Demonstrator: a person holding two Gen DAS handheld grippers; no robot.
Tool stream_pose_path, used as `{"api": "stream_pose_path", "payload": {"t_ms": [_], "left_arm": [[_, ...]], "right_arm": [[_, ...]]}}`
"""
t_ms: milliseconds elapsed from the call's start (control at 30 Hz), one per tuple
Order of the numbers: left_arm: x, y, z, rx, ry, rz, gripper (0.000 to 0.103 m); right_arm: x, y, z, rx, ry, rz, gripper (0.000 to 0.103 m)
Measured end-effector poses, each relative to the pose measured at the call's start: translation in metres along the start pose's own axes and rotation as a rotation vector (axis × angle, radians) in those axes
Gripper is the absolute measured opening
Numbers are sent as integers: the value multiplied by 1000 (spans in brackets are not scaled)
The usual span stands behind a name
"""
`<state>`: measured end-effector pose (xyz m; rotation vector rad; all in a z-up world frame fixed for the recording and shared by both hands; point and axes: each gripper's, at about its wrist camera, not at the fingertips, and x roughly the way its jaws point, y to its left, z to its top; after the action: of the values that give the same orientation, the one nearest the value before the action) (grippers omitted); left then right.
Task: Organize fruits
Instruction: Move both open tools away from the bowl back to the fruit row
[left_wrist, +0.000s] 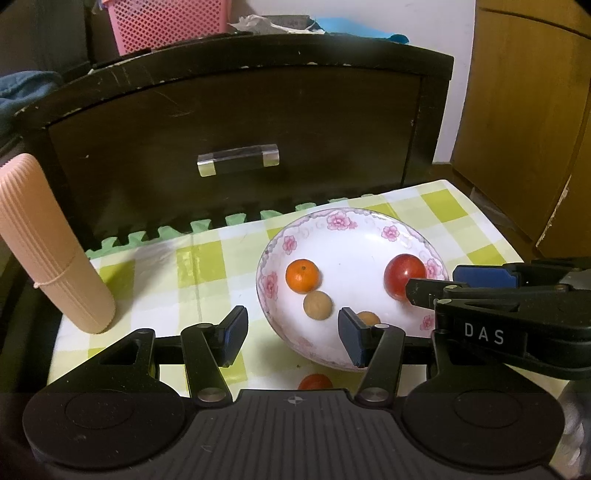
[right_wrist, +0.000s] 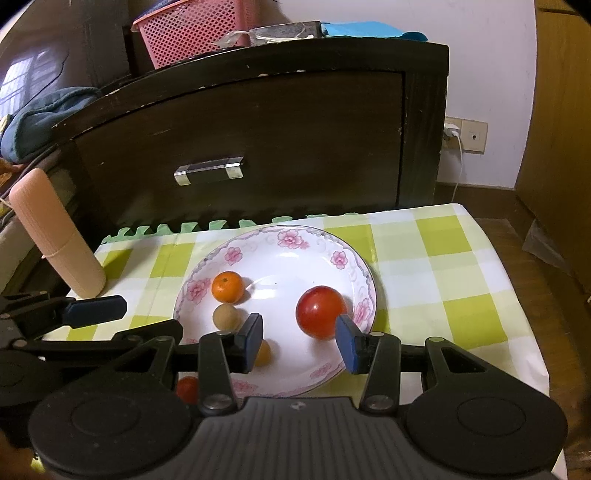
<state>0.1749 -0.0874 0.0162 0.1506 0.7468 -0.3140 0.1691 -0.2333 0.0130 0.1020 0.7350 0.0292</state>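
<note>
A white plate with pink flowers sits on the checked cloth. In it lie an orange mandarin, a red round fruit and two small tan fruits, one partly hidden. Another small red fruit lies on the cloth just in front of the plate. My left gripper is open over the plate's near-left rim. My right gripper is open over the plate's near side, just short of the red fruit.
A pink ribbed cylinder stands at the cloth's left. A dark wooden drawer front with a handle rises behind the table. The table's right edge drops to the floor by a wooden cabinet.
</note>
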Motion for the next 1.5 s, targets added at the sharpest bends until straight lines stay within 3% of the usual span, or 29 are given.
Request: {"api": "stream_pose_path", "payload": {"t_ms": [1500], "left_arm": [[-64,18,-62,69,65,89,58]], "right_arm": [[-38,60,-58,-88,76,80,42]]}}
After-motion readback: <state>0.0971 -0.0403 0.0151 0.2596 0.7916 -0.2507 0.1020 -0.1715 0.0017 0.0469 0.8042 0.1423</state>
